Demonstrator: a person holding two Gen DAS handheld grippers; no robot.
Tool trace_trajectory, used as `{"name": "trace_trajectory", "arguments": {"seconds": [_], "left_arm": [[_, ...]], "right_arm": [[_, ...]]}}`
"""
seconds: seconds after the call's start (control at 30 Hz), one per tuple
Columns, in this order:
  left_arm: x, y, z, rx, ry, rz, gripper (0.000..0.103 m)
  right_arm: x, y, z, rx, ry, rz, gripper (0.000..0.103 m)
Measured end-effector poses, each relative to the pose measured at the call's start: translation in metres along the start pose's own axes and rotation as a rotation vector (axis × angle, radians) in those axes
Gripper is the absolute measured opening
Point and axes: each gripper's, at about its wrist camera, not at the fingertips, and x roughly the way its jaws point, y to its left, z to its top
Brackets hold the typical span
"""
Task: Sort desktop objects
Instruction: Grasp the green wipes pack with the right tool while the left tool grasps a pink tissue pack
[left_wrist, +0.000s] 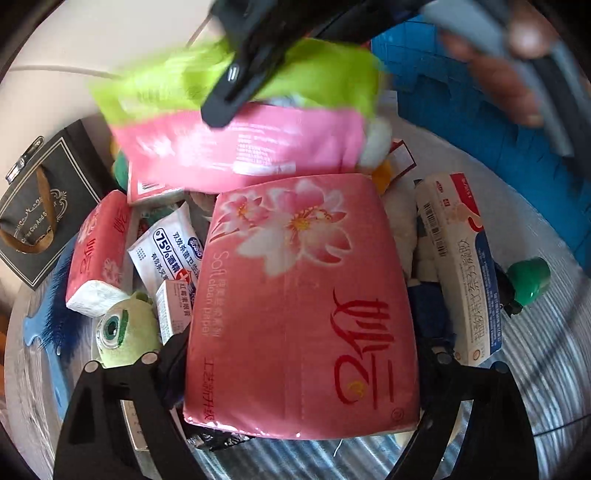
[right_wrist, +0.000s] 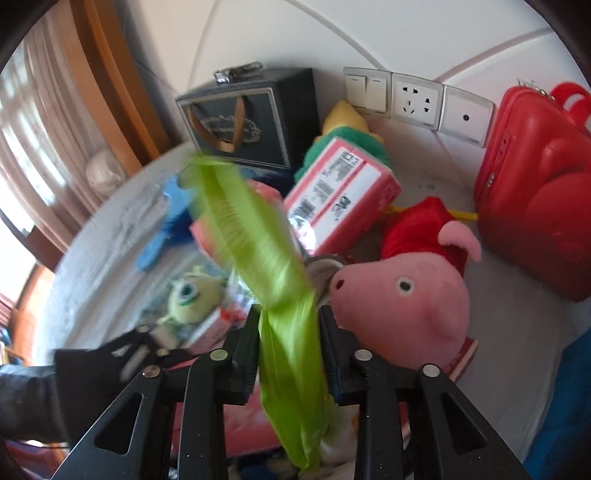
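Note:
My left gripper (left_wrist: 301, 354) is shut on a large pink tissue pack with a flower print (left_wrist: 299, 295), held over the pile. My right gripper (right_wrist: 290, 325) is shut on the green edge of a green-and-pink tissue pack (right_wrist: 255, 236). That pack (left_wrist: 236, 125) hangs blurred above the pile in the left wrist view, with the right gripper's black fingers (left_wrist: 236, 85) clamped on its top. Below lie a smaller pink tissue pack (left_wrist: 96, 258), a wipes packet (left_wrist: 166, 247), a green one-eyed plush (left_wrist: 122, 328) and a long toothpaste box (left_wrist: 461, 266).
A dark gift bag (left_wrist: 37, 206) stands at the left and shows against the wall (right_wrist: 240, 118). A pink pig plush (right_wrist: 399, 302), a red case (right_wrist: 535, 206), a red-and-white box (right_wrist: 340, 195) and a blue brush (right_wrist: 162, 232) lie around. A green bottle cap (left_wrist: 528, 280) sits at the right.

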Motion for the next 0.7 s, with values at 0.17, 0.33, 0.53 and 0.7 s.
{"name": "trace_trajectory", "arguments": {"seconds": [0.17, 0.33, 0.53, 0.7], "left_arm": [[-0.003, -0.002, -0.005, -0.031, -0.001, 0.021, 0.088], [-0.007, -0.001, -0.006, -0.064, -0.007, 0.042, 0.087], [-0.037, -0.001, -0.011, -0.089, -0.057, 0.072, 0.086], [-0.078, 0.003, -0.006, -0.115, -0.126, 0.114, 0.086]], "right_arm": [[0.031, -0.005, 0.012, -0.03, 0.041, -0.046, 0.015], [0.025, -0.002, 0.013, 0.022, 0.013, 0.075, 0.01], [-0.032, 0.012, 0.007, 0.054, -0.132, 0.111, 0.01], [-0.094, 0.007, -0.001, 0.166, -0.261, 0.157, 0.01]]}}
